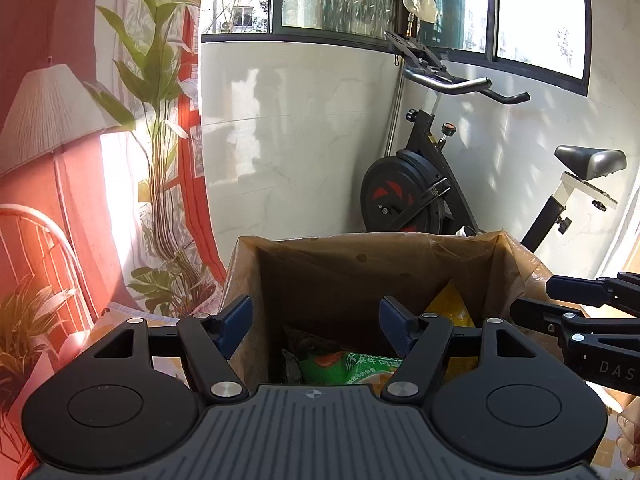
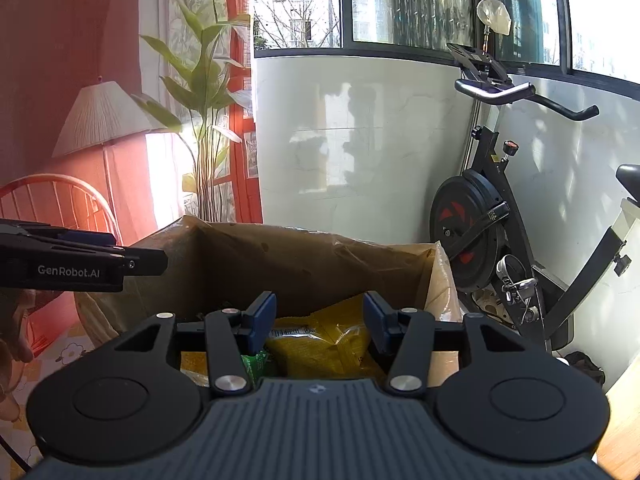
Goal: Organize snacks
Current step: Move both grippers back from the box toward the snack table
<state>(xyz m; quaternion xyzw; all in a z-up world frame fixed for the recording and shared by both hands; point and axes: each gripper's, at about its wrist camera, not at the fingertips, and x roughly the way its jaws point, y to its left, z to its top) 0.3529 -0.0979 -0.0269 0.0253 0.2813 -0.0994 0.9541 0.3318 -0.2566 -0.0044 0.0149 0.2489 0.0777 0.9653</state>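
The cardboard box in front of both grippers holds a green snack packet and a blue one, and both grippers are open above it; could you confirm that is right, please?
Not quite: the second packet is yellow, not blue. The right wrist view shows the yellow packet beside the green packet inside the cardboard box. The rest holds: the left gripper and right gripper are both open, with nothing between the jaws.

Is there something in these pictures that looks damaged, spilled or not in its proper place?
Nothing is spilled or broken. The brown paper bag stands open with a crumpled rim, and the yellow snack packet and green snack packet lie loosely inside it. Both tongs, left and right, hang open above it, holding nothing.
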